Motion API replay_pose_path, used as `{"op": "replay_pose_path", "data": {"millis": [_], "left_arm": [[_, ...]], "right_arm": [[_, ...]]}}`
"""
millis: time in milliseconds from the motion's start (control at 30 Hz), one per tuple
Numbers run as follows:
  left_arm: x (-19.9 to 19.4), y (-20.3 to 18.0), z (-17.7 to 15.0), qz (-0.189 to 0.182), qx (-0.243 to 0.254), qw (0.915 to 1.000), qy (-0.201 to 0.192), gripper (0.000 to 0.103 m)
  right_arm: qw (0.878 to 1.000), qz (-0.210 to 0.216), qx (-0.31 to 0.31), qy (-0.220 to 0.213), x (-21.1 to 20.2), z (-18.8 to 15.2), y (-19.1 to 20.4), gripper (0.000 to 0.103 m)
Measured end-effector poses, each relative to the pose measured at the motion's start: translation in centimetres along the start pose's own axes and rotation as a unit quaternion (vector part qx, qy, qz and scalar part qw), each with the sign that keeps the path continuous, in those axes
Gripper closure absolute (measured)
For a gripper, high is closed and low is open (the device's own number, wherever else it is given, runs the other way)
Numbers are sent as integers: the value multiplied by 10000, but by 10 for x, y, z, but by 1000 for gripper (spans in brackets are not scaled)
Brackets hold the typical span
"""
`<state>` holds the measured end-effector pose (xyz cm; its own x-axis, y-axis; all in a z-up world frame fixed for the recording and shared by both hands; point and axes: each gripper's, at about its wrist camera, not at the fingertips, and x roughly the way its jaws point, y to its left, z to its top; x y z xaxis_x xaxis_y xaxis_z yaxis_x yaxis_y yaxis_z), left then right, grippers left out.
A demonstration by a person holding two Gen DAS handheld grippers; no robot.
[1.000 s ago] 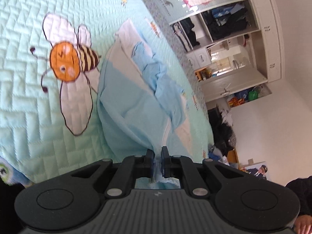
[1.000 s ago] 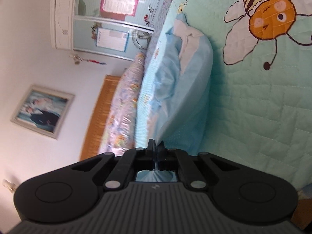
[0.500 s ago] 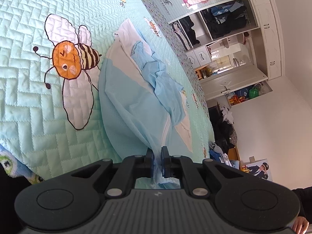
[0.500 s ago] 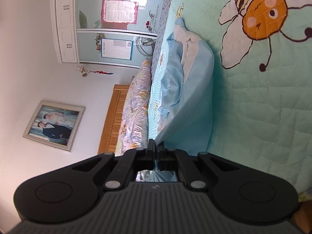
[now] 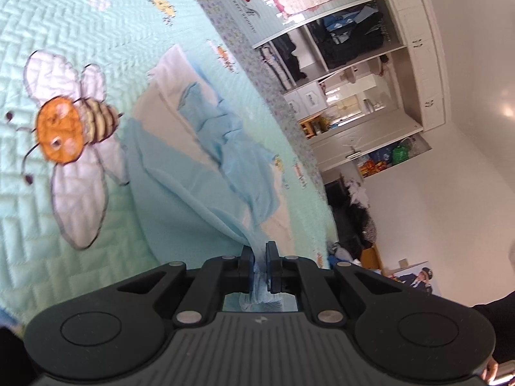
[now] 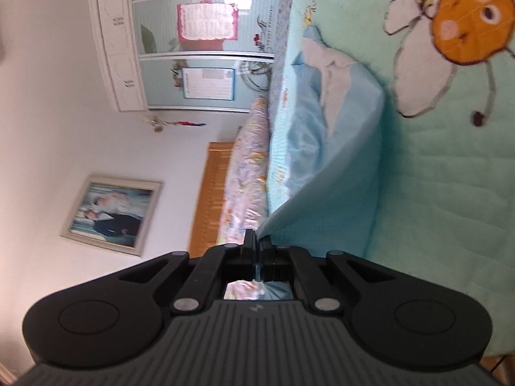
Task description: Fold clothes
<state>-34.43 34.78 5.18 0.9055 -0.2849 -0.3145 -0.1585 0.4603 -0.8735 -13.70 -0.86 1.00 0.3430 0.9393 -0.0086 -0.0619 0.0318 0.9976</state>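
Observation:
A light blue garment with white panels lies on the mint quilted bedspread beside an embroidered bee. My left gripper is shut on a near edge of the garment and lifts it, so the cloth stretches up to the jaws. My right gripper is shut on another near edge of the same garment, also raised off the bedspread. The far end with the white panel rests on the bed.
A wardrobe with open shelves of dark clothes stands beyond the bed. A wooden headboard, a floral pillow and a framed portrait are in the right wrist view. Clutter lies on the floor.
Both grippers have kept their hold and lifted the near edges higher and forward; the garment hangs more taut, and the bee has shifted in both views.

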Motion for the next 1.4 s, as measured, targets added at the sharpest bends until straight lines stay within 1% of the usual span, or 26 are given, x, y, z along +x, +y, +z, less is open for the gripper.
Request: {"op": "replay_pose_path", "data": {"millis": [100, 200, 300, 400, 467, 567, 667, 733, 767, 800, 833, 867, 900, 933, 967, 1000, 1067, 1133, 1167, 1233, 1300, 1333, 1400], "left_arm": [[9, -9, 19, -248, -62, 9996, -129, 96], [23, -18, 46, -421, -85, 9988, -254, 96], [46, -24, 83, -451, -98, 9981, -399, 96], [80, -27, 125, -358, -180, 9975, -589, 96], [110, -29, 155, -208, -200, 9972, -688, 96], [166, -21, 195, 258, -214, 9965, -763, 96], [226, 6, 225, 813, -414, 9932, -717, 95], [247, 22, 232, 1074, -441, 9907, -712, 93], [256, 29, 235, 1192, -434, 9894, -711, 91], [264, 37, 238, 1310, -426, 9879, -709, 89], [273, 44, 241, 1428, -419, 9863, -708, 88], [281, 51, 244, 1545, -411, 9846, -707, 84], [283, 56, 246, 1579, -392, 9837, -763, 74], [280, 58, 249, 1570, -383, 9830, -869, 68], [276, 60, 252, 1578, -406, 9818, -979, 53], [272, 63, 257, 1581, -459, 9803, -1095, 43], [260, 66, 265, 1504, -622, 9775, -1345, 43], [249, 65, 271, 1418, -688, 9759, -1509, 43], [244, 62, 273, 1385, -642, 9760, -1550, 42], [243, 52, 269, 1225, -439, 9827, -1320, 41], [251, 38, 257, 975, -138, 9917, -826, 41], [259, 32, 249, 877, 25, 9946, -553, 40], [278, 21, 232, 766, 303, 9966, -27, 38]], "right_arm": [[9998, 203, 13, -30, 23, 22, 9, 100], [9992, 406, 26, -59, 45, 45, 19, 100], [9981, 608, 39, -89, 68, 67, 28, 100], [9966, 811, 52, -118, 91, 89, 38, 100], [9972, 714, 9, -220, 122, 113, 37, 100], [9982, 455, -20, -398, 171, 153, 28, 100], [9987, 16, 7, -509, 217, 189, 7, 100], [9977, -396, 44, -553, 236, 206, -12, 100], [9965, -602, 62, -575, 246, 214, -21, 94], [9949, -808, 81, -597, 256, 223, -31, 94], [9941, -914, 141, -573, 261, 228, -39, 90], [9945, -906, 212, -471, 265, 233, -45, 77], [9953, -865, 273, -345, 267, 237, -49, 69], [9954, -868, 280, -285, 267, 240, -51, 57], [9952, -902, 234, -288, 265, 242, -50, 54], [9954, -879, 257, -283, 264, 244, -50, 53], [9956, -786, 424, -290, 259, 247, -51, 44], [9954, -677, 594, -339, 252, 247, -51, 40], [9957, -680, 513, -359, 250, 246, -47, 38], [9962, -739, 210, -398, 245, 243, -35, 37], [9958, -797, -94, -437, 240, 240, -23, 37], [9954, -803, -369, -374, 240, 235, -15, 37], [9940, -749, -796, 46, 247, 222, -4, 37]]}}
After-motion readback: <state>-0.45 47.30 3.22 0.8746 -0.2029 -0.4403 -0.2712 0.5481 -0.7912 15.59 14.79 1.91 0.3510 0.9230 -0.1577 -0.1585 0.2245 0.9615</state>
